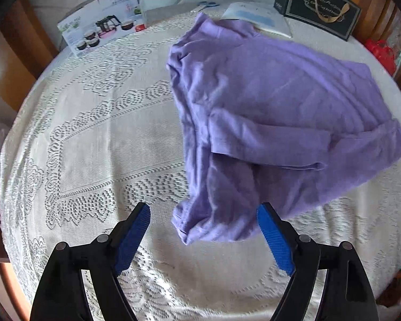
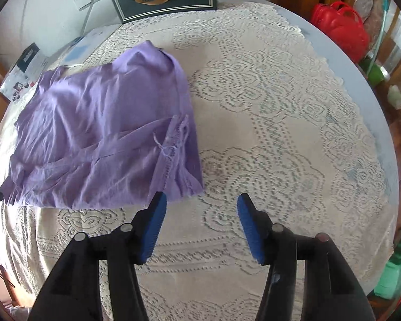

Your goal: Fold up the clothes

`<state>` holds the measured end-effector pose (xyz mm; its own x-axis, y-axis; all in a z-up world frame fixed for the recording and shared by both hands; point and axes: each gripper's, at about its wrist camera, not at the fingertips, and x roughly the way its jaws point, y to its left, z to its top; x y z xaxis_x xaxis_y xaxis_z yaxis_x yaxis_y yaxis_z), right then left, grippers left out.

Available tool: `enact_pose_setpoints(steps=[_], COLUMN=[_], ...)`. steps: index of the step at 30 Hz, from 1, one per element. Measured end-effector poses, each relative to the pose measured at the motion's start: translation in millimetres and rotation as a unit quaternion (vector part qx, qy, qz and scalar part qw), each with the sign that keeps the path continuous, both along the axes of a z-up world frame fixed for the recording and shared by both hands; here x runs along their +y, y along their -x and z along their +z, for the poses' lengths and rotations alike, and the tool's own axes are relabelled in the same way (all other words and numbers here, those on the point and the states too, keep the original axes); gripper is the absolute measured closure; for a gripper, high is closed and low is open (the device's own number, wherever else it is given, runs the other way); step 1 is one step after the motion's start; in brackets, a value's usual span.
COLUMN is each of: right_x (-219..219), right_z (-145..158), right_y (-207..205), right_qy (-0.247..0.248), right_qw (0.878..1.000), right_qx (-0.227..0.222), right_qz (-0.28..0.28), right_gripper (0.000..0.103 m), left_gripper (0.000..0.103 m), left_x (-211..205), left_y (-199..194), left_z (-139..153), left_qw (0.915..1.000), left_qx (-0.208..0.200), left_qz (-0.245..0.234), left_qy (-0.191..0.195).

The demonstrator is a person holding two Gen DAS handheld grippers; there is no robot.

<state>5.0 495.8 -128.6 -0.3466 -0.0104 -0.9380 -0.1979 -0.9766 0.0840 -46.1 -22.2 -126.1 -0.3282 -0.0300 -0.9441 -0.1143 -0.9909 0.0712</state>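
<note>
Purple shirt (image 1: 267, 123) lies on the lace tablecloth (image 1: 93, 147), doubled over but rumpled, so I judge the folding half done. My left gripper (image 1: 203, 219) and right gripper (image 2: 201, 210) both gape, holding nothing, near its edge.

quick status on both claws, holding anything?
Left claw: open, holding nothing, near edge of the purple garment lies between its fingers.
Right claw: open, empty, beside the garment.
</note>
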Motion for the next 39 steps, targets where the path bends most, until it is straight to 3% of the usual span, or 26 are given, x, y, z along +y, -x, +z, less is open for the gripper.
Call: enact_pose_setpoints(steps=[1,3,5,6,7,8,10,14,17,21,24,25,26,30,35,39], right_x=[-3.1,-11.7,-20.9,-25.4,-29.8,-33.2,-32.5,-26.9,-12.4,14.7,29.3,27.9,19.6,-45.3,-158.0,-231.2], right_z=[-1.2,-4.7,-13.7,-19.1,-24.6,-28.3,-22.2,7.2,23.5,3.8,2.9,7.6,12.9,36.5,45.8,29.7], right_y=[2.0,7.3,13.0,15.7,18.4,20.5,19.6,5.7,-10.8,-20.6,-26.3,-29.3,-30.6,-23.4,-5.7,9.4], right_qy=[0.004,0.005,-0.009,-0.019,-0.028,-0.041,-0.049,-0.062,-0.042,-0.11,-0.106,-0.096,-0.086,-0.047,0.011,0.057], right_qw=[1.0,1.0,1.0,1.0,0.999,0.998,0.998,0.996,0.995,0.988,0.99,0.992,0.994,0.994,0.974,0.964], right_qx=[0.002,0.003,-0.006,-0.014,-0.021,-0.026,-0.028,-0.022,-0.043,-0.103,-0.094,-0.081,-0.069,-0.005,0.056,0.044], right_qz=[0.002,0.007,0.016,0.021,0.026,0.03,0.037,0.061,0.074,0.04,0.002,0.002,0.015,0.101,0.217,0.255], right_gripper=[0.048,0.048,0.048,0.048,0.059,0.081,0.097,0.099,0.099,0.099,0.099,0.099,0.099,0.099,0.099,0.099], left_gripper=[0.022,0.035,0.073,0.079,0.082,0.088,0.092,0.092,0.093,0.091,0.063,0.049,0.041,0.038,0.038,0.038], left_x=[0.4,0.5,-1.6,-2.7,-4.0,-5.4,-7.8,-16.0,-22.9,-30.7,-34.2,-31.3,-27.9,-7.2,0.5,-2.6], left_y=[-2.0,-3.0,-3.7,-4.0,-4.4,-4.8,-6.1,-13.5,-21.6,-23.3,-25.8,-27.7,-29.0,-25.2,-6.8,-0.7], left_z=[-3.7,-8.3,-15.4,-18.9,-21.0,-19.6,-11.5,14.2,23.5,-5.4,-3.7,6.7,17.0,51.5,46.5,25.1], left_qw=[1.0,0.9999,0.9995,0.9992,0.9987,0.9986,0.9985,0.9984,0.9978,0.9958,0.9959,0.9973,0.9985,0.9998,0.999,0.9989], left_qx=[0.001,-0.001,-0.019,-0.028,-0.033,-0.033,-0.029,-0.023,-0.038,-0.088,-0.081,-0.066,-0.05,0.009,0.023,0.023], left_qz=[0.003,0.011,0.02,0.024,0.029,0.033,0.035,0.033,0.03,0.026,0.04,0.032,0.024,-0.019,-0.035,-0.035], left_qy=[0.003,-0.001,-0.013,-0.018,-0.024,-0.027,-0.031,-0.041,-0.044,-0.009,0.0,-0.002,-0.004,-0.006,-0.013,-0.021])
